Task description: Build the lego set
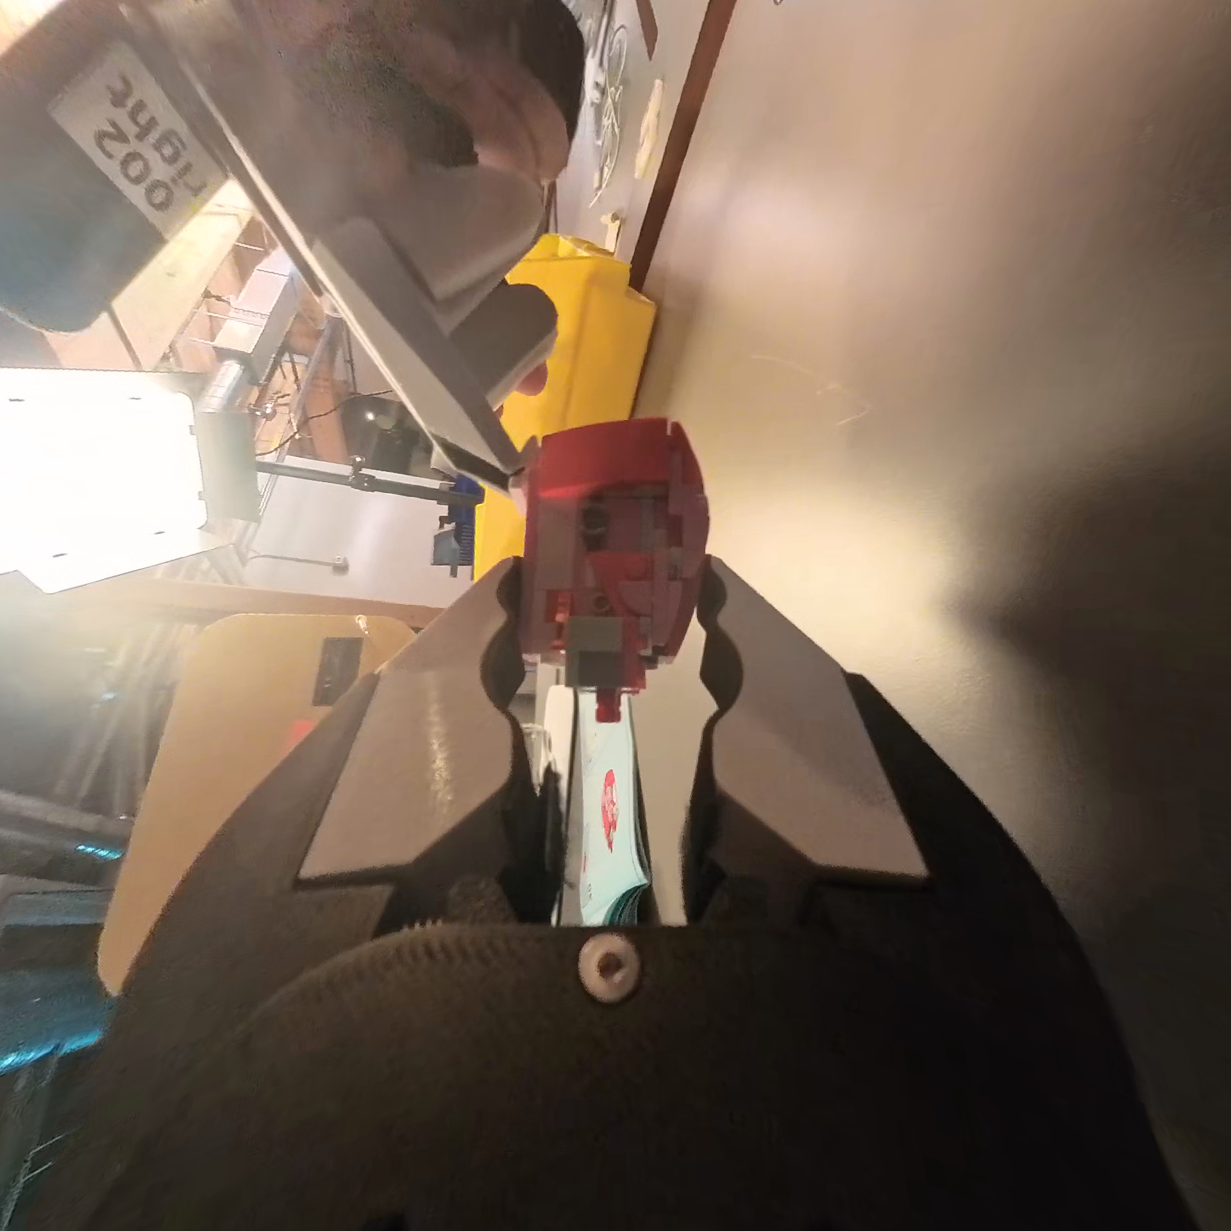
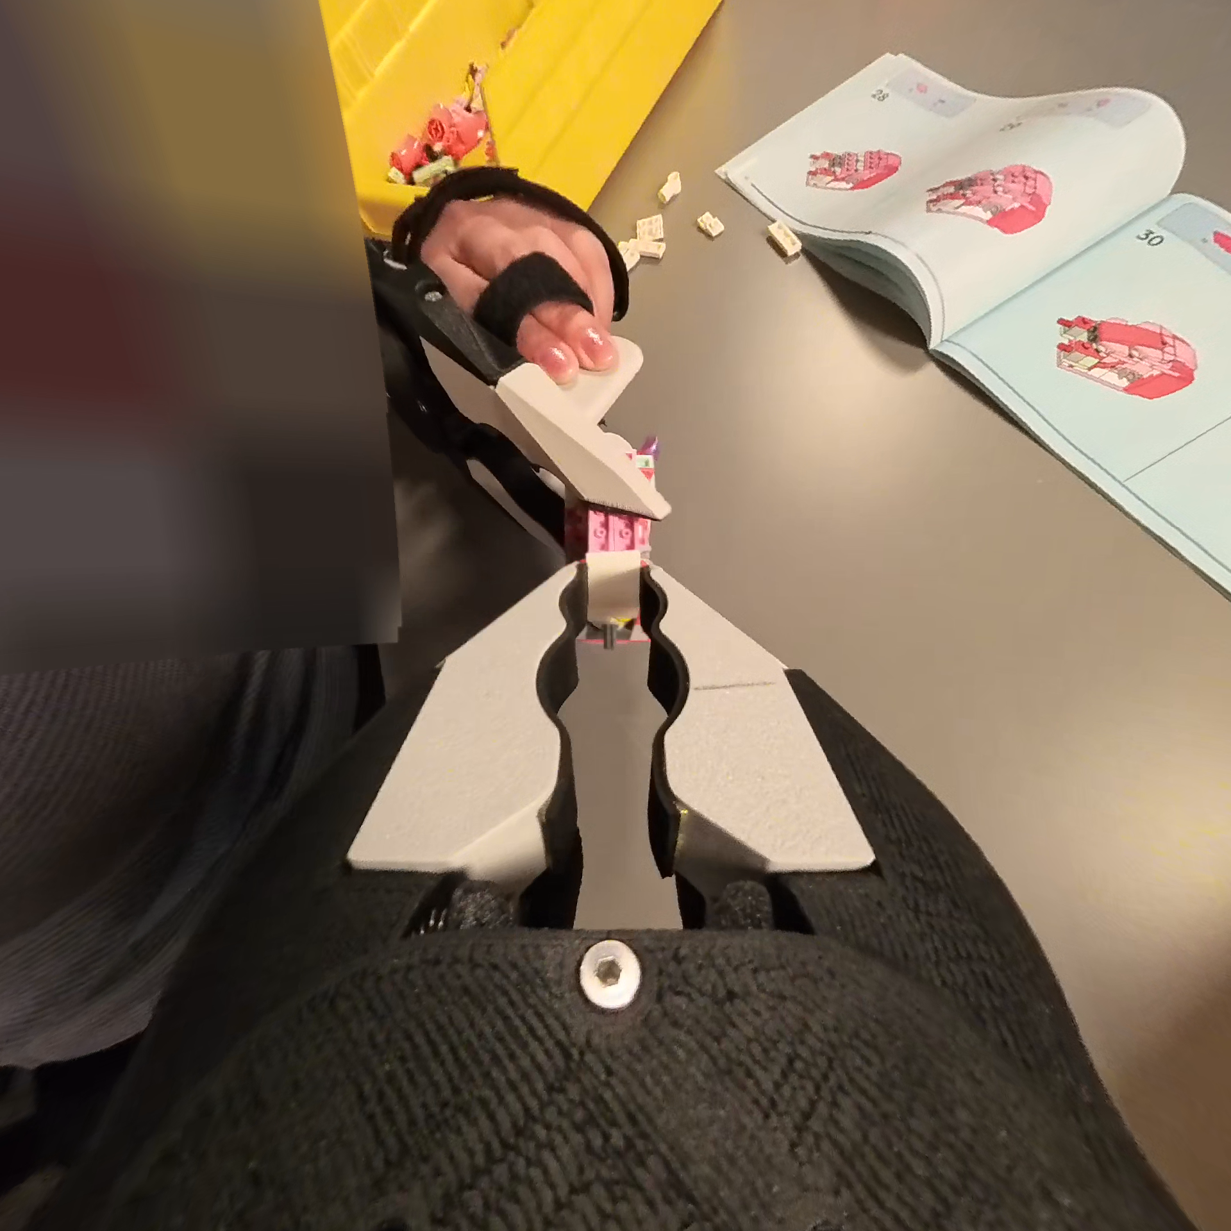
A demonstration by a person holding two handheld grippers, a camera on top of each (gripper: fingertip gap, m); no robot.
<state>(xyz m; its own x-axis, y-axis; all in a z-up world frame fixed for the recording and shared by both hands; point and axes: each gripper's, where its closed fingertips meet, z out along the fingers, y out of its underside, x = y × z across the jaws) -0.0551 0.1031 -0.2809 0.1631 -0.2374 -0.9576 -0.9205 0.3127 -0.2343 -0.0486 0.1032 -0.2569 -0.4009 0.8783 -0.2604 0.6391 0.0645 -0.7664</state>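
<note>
Probably a lab or workshop: a lit panel lamp point(image 1: 100, 473) on a stand at nine o'clock, wire shelving point(image 1: 226, 320) behind, a plain grey worktable point(image 2: 866, 599).

A grey label point(image 1: 133, 150) with dark print sat on a dark housing point(image 1: 60, 220). The open pale-blue booklet point(image 2: 1039, 280) carried printed page numerals.

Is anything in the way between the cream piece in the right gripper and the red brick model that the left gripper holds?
Nothing visible. The right gripper pinches the cream piece, whose far edge sits against the model with no gap showing. The left gripper clamps the model; one of its fingers crosses the model beyond the piece, not between them.
</note>
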